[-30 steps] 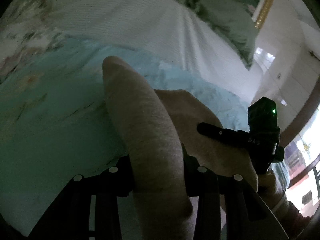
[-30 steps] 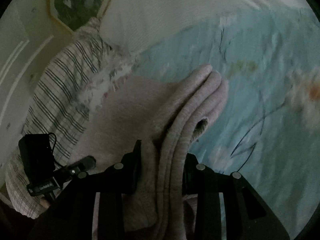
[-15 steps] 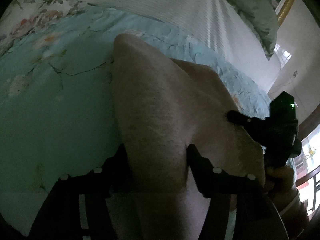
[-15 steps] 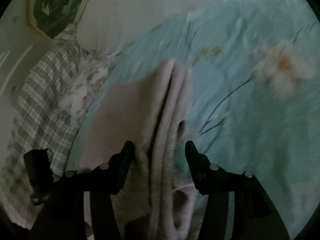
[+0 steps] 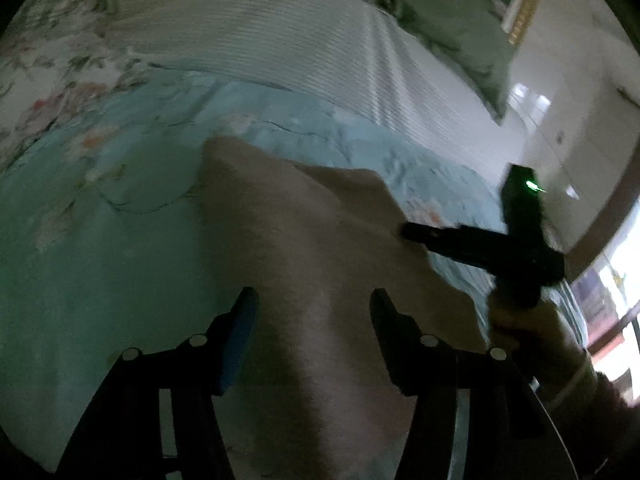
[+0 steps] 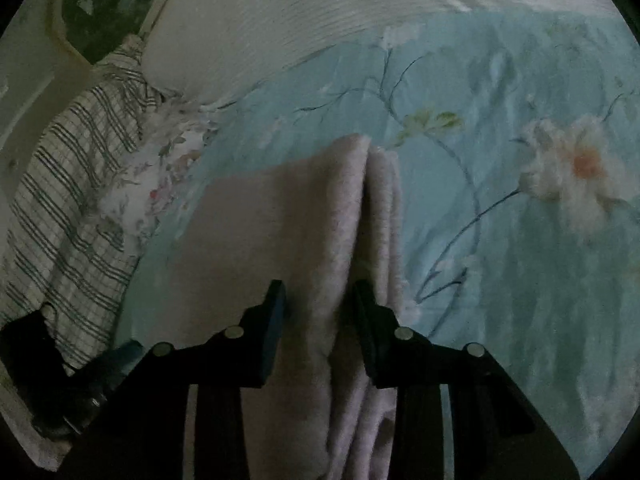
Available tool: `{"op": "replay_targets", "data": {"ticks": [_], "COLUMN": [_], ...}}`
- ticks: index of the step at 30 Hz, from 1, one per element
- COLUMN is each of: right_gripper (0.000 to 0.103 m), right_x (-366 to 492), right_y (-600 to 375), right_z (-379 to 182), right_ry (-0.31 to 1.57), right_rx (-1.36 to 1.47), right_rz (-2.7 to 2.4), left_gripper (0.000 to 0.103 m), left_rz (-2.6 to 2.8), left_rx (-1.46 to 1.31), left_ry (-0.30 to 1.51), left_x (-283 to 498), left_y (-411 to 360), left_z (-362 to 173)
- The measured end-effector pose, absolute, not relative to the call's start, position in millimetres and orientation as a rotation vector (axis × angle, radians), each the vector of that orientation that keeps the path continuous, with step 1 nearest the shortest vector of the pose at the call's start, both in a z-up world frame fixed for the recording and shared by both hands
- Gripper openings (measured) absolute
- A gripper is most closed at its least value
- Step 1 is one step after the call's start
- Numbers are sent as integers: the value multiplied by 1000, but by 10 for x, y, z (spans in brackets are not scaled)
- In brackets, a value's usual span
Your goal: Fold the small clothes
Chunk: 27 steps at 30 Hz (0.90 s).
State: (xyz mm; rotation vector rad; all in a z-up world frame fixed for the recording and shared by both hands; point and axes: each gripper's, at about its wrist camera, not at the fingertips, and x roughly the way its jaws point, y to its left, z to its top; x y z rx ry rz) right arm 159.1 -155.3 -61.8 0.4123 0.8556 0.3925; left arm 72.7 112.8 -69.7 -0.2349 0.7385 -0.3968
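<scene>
Nearest the right wrist camera, the right gripper [image 6: 318,300] has its fingers [image 6: 274,320] closing on a bunched, layered edge of the small beige-pink knitted garment [image 6: 280,216]; the pads look pressed against the folds. In the left wrist view the left gripper [image 5: 312,312] has its fingers [image 5: 240,332] set apart and narrowing, a broad ridge of the same garment between them, though whether the pads touch it is hard to tell.

The garment lies on the pale turquoise floral bedspread [image 6: 500,240], partly doubled over, so the step in hand looks like taking hold of one side for another fold. The next move probably calls for both grips firm and level before carrying the edge across.

Farther off lie a white ribbed blanket [image 5: 260,28] and a striped cloth [image 6: 68,208]. The dim, blurred light hides the garment's type, its near end is cut off behind the grippers, and the edges beneath the fold stay unseen.
</scene>
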Motion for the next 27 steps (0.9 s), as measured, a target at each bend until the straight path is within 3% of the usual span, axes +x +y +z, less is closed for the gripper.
{"op": "replay_targets", "data": {"ticks": [7,10,14,24,27], "right_gripper": [7,7,15,48,52], "right_x": [1587,1769,1753,387,116], "right_y": [-1572,-1570,-1707,-1866,-1818], "right_z": [-26,-248,-658,-411,-502], "right_ry": [699,805,898,779,794], "right_rx": [400,364,420,459,405], "right_rz": [461,420,379,496,518], "left_gripper": [56,56,56,58,58], "left_rz": [-460,-459,-420,-390,-378], "left_rx": [-168,-138,-88,-136,-149], "left_ry": [751,771,803,806,805], "left_x": [750,823,863,488,267], "left_y": [947,886,786,1035,1141], "left_z": [-726,-772,-978,-890,-907]}}
